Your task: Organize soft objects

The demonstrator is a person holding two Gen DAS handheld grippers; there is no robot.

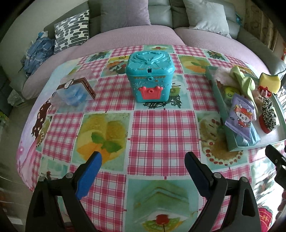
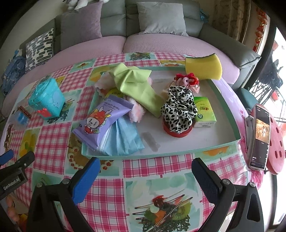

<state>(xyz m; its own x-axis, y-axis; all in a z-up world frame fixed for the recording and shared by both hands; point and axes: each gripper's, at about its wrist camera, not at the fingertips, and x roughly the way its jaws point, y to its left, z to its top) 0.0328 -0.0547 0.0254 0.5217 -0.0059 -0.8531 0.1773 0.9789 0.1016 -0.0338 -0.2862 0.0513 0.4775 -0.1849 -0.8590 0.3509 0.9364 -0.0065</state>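
A shallow teal-rimmed tray [image 2: 225, 142] on the checked tablecloth holds soft things: a green cloth [image 2: 135, 83], a purple wipes pack [image 2: 103, 119], blue face masks [image 2: 123, 141], a leopard scrunchie [image 2: 178, 108] on a red round base, pink fluff [image 2: 136, 111], a green tissue pack [image 2: 204, 111], a red knitted piece [image 2: 187, 78] and a yellow sponge [image 2: 203, 66]. My right gripper [image 2: 145, 175] hovers open just in front of the tray, holding nothing. My left gripper [image 1: 143, 174] stands open over the cloth, well short of the teal lidded box [image 1: 150, 76]. The tray [image 1: 230, 141] lies to its right.
A clear box with a brown band and blue contents [image 1: 75, 91] sits left of the teal box [image 2: 46, 98]. A phone [image 2: 259, 137] leans on a stand beside a red stool [image 2: 276, 142] at the table's right edge. Behind the table is a sofa with cushions [image 1: 125, 12].
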